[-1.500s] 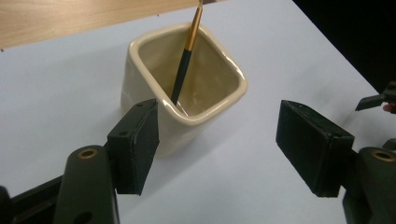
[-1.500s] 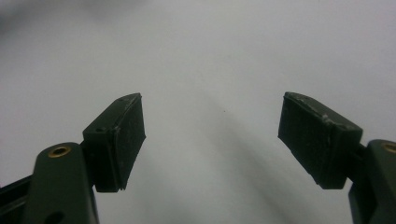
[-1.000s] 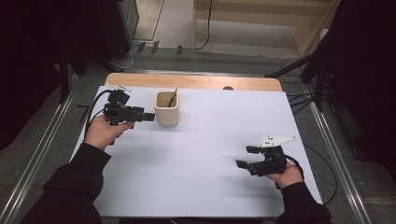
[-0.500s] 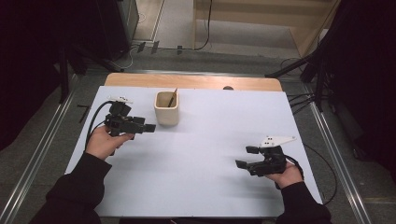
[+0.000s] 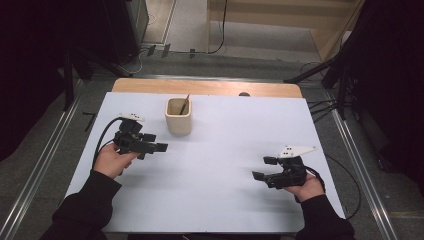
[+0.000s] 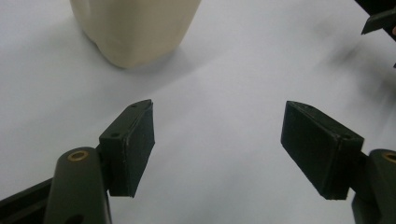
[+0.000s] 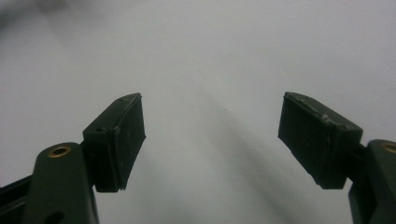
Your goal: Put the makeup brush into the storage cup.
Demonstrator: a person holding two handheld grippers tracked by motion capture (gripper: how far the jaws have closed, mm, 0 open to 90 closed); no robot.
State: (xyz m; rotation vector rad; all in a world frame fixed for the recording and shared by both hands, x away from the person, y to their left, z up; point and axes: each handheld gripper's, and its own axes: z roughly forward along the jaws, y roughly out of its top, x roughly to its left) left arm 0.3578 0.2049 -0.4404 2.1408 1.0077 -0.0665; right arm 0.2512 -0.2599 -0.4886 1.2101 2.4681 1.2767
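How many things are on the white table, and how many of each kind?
Cream cup: 1
Brown stick in the cup: 1
Black grippers, left and right, both open: 2
Total: 4

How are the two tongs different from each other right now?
The left tongs are close to the cream cup, and the right tongs are far from it, over bare white table. In the high view the left tongs point right, and the right tongs point left. What they share: both are black, both are open, and both hold nothing.
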